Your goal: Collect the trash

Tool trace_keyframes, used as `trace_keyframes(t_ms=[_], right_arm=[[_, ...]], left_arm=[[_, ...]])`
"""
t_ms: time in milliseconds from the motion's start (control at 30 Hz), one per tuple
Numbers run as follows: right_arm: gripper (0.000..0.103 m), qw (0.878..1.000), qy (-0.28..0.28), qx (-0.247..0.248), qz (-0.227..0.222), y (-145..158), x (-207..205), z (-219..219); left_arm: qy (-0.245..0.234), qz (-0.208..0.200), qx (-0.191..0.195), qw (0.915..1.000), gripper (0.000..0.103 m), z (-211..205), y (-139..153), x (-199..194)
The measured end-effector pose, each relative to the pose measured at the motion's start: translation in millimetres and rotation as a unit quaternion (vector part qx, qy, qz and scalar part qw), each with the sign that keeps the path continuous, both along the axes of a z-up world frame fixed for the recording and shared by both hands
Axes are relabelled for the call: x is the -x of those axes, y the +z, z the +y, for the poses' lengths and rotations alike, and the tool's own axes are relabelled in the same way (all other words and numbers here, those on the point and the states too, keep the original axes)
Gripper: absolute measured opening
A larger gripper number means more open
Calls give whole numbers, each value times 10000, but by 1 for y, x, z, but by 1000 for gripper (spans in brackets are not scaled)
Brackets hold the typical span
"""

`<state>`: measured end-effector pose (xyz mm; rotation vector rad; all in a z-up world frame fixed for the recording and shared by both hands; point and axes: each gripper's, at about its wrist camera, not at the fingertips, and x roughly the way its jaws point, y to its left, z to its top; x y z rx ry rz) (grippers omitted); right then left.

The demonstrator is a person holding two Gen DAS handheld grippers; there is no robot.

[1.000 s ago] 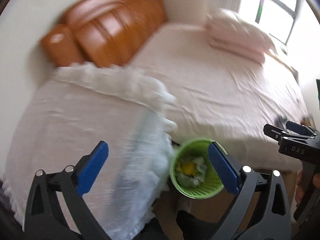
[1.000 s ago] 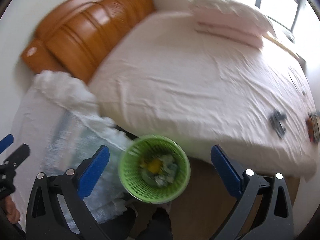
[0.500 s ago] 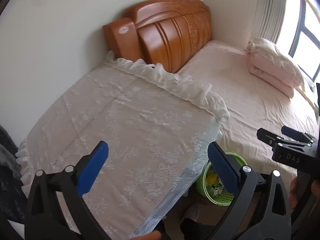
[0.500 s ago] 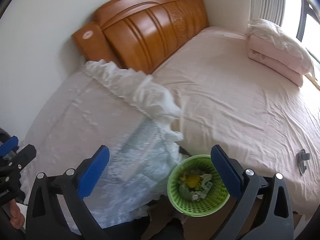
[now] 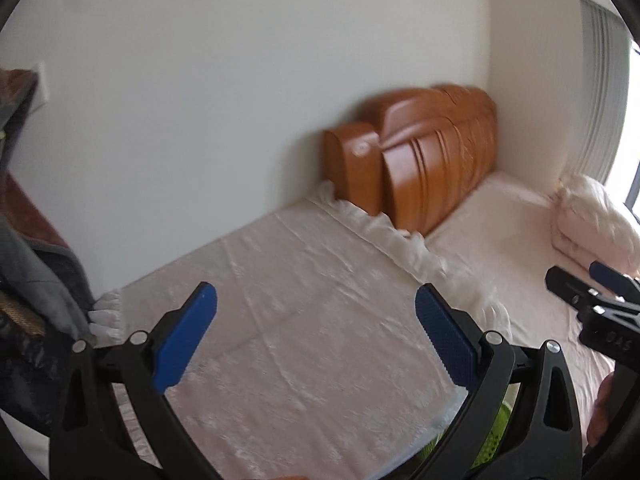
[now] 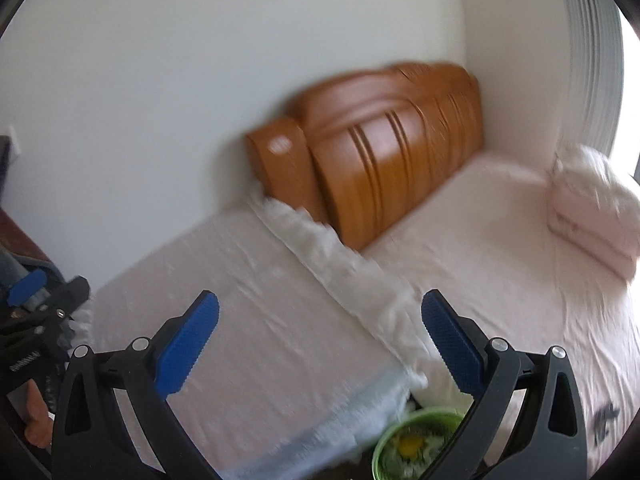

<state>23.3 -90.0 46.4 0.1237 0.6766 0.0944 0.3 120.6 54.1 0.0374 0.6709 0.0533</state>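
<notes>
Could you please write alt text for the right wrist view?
The open right gripper hovers empty over a lace-covered table beside a bed. A green bin of trash sits below, near the wooden headboard.

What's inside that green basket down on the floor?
The green basket holds pale crumpled scraps and something yellow. The right gripper hides its right side, and deeper contents are covered.

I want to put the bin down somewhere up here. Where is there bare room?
The lace cover is bare from the wall to its frilled edge. The pink sheet is bare between the headboard and folded quilt. It is crowded low down, around the green bin.
</notes>
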Motion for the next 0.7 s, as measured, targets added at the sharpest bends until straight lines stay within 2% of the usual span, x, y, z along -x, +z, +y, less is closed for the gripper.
trace_keyframes(t_ms=[167,400,700], right_arm=[[101,9995,245,115,-134,12,0,24],[101,9992,317,236,15,6,-2,39],[101,9989,303,333,131,1,1,43]], left_arm=[[253,45,235,9994,95,25,3,-2],[504,161,554,9971,95,47,-4,-7],[473,257,494,9973,95,46,-10,-10]])
